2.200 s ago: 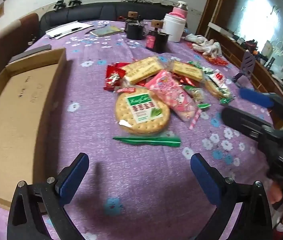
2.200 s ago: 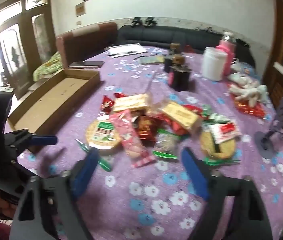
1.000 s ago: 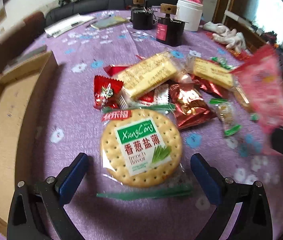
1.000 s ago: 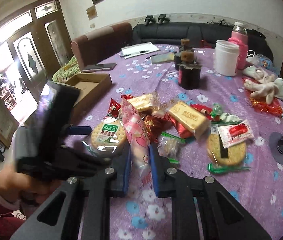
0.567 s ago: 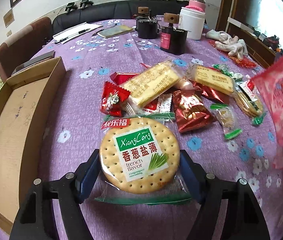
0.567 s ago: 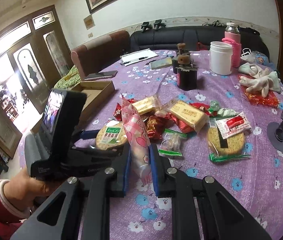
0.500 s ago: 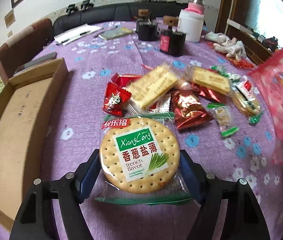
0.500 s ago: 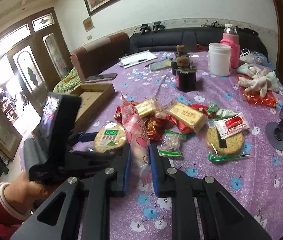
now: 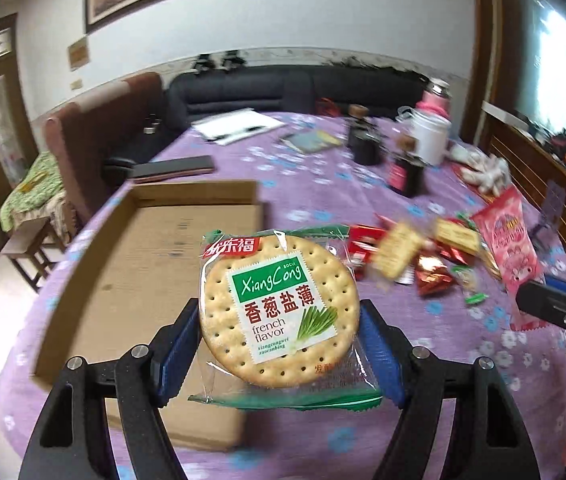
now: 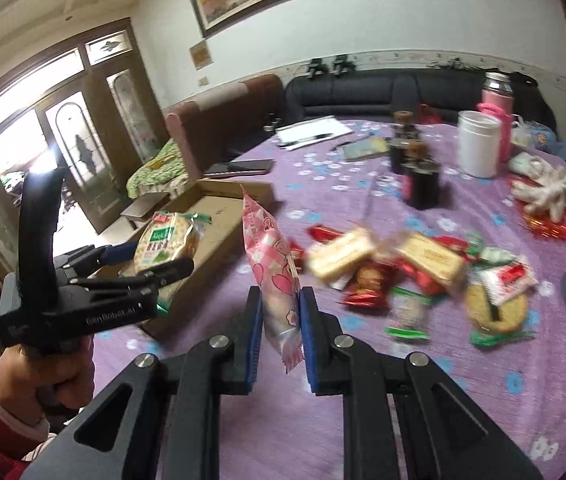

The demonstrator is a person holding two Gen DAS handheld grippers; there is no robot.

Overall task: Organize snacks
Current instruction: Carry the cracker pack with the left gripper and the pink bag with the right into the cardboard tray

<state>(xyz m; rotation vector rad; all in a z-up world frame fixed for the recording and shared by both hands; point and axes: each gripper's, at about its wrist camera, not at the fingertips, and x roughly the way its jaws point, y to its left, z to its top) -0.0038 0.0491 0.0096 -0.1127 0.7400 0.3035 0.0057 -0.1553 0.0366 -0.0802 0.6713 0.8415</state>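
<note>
Purple flowered cloth covers the counter (image 9: 315, 188), with a dark sofa (image 9: 295, 88) and a brown chair (image 9: 99, 128) behind it.

The left gripper (image 9: 279, 344) is clamped on a round cracker pack (image 9: 279, 308), its blue pads pressing the pack's two sides; the pack is held up off the cloth, over the near right part of a shallow cardboard box (image 9: 135, 276) that lies open on the left of the counter. In the right wrist view the same pack hangs above the box's near edge, and a hand (image 10: 43, 372) in a red sleeve grips the tool's handle.

The right gripper (image 10: 279, 332) is closed narrowly on a pink snack bag (image 10: 271, 276), which stands upright between its pads, clear of the cloth and to the right of the box.

Beyond both, a heap of snacks (image 10: 403, 272) lies on the cloth: yellow biscuit bars, red wrappers, a second round cracker. Farther back stand dark jars (image 10: 419, 176), a white canister (image 10: 477, 144) and a pink bottle (image 10: 497, 120); white gloves (image 10: 547, 188) lie at the right, papers (image 10: 311, 130) and a dark flat case (image 10: 239, 168) beyond the box.
</note>
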